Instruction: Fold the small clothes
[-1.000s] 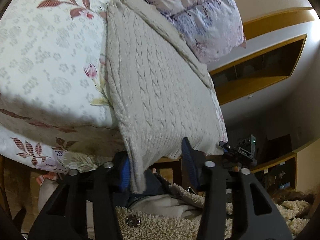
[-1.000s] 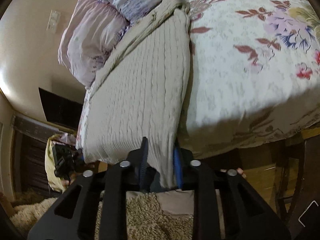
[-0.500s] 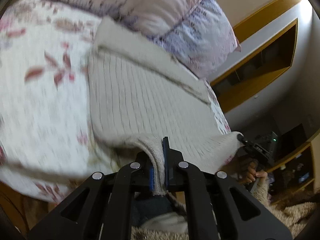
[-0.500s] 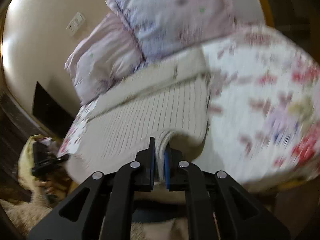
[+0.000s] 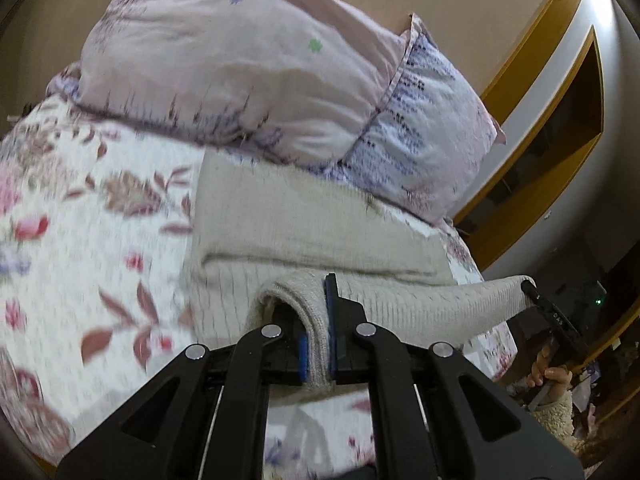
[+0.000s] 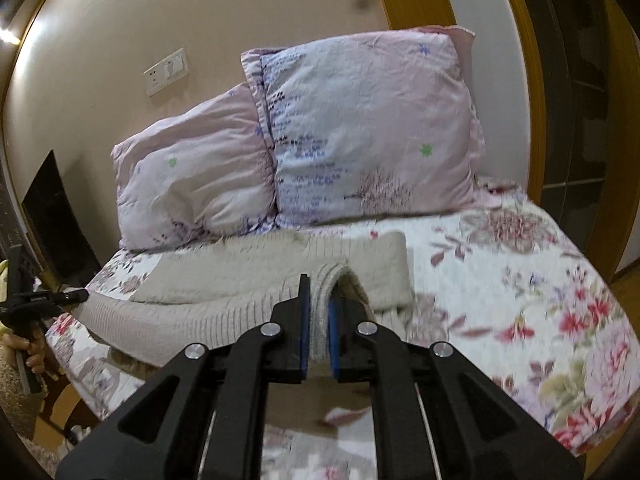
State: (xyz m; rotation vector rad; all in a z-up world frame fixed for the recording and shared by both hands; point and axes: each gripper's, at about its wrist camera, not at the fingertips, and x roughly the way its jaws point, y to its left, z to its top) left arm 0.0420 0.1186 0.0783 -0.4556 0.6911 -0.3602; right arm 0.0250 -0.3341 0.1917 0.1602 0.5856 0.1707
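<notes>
Currently folding cream knit sweater (image 5: 320, 224) on floral bedspread (image 5: 100, 220). Lying across bed just below two pink pillows (image 6: 360, 132), far portion flat, near hem edge lifted clear of bedspread. Left gripper (image 5: 318, 344) clamped on hem: blue-padded fingers (image 5: 331, 320) pressed together with doubled knit between them. Right gripper (image 6: 318, 336) likewise pinching other hem corner, fingers (image 6: 305, 320) closed on fabric. Holding both corners at once, apparently to keep hem taut and level so the fold lands square rather than skewed. Hem strip sagging slightly between the two grips, seen stretching sideways in each wrist view toward the opposite gripper. Judged stage: bottom half being carried up over the upper half, fold partly made, not yet laid down. Likely next requirement: lowering both corners evenly onto upper part near pillows before letting go. Risk: thick knit slipping or bunching if one side leads. Motion blur obscuring bedspread detail.
</notes>
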